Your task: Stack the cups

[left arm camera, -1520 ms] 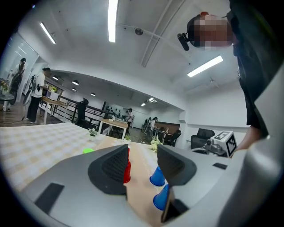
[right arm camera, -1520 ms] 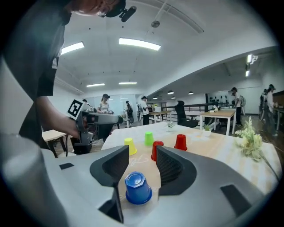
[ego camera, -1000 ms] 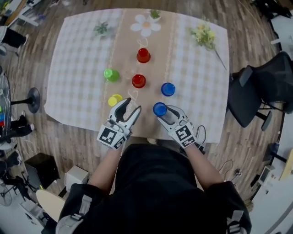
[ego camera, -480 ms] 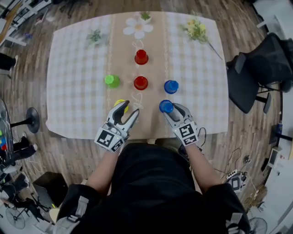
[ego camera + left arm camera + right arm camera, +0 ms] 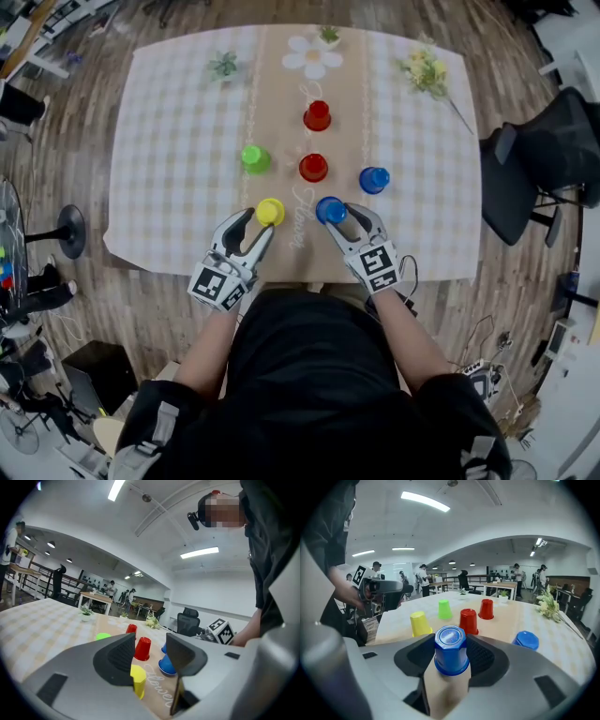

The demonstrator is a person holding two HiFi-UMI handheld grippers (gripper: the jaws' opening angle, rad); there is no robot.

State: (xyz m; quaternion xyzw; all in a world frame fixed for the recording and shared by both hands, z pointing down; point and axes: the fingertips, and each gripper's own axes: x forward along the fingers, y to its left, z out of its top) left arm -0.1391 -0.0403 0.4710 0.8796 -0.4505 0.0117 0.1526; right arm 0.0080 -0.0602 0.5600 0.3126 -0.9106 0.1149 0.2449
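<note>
Several cups stand upside down on the checked tablecloth [image 5: 178, 141]: two red cups [image 5: 317, 116] [image 5: 313, 168], a green cup [image 5: 254, 158], a blue cup [image 5: 374, 179] and a yellow cup [image 5: 270, 212]. My right gripper [image 5: 339, 217] holds a second blue cup [image 5: 451, 651] near the table's front edge; its jaws have just been closing and both pads press the cup's sides. My left gripper [image 5: 253, 223] is open, and the yellow cup [image 5: 138, 679] stands between its fingertips, half hidden by the left jaw and not squeezed.
A brown runner [image 5: 286, 112] crosses the table's middle. A flower sprig [image 5: 427, 70], a small plant [image 5: 223, 66] and a white flower ornament [image 5: 316, 58] lie along the far edge. A black office chair [image 5: 534, 178] stands to the right of the table.
The right gripper has carried its blue cup leftward, towards the runner's middle. The left gripper has moved forward until the yellow cup stands between its open jaws. The other cups have stayed put.
</note>
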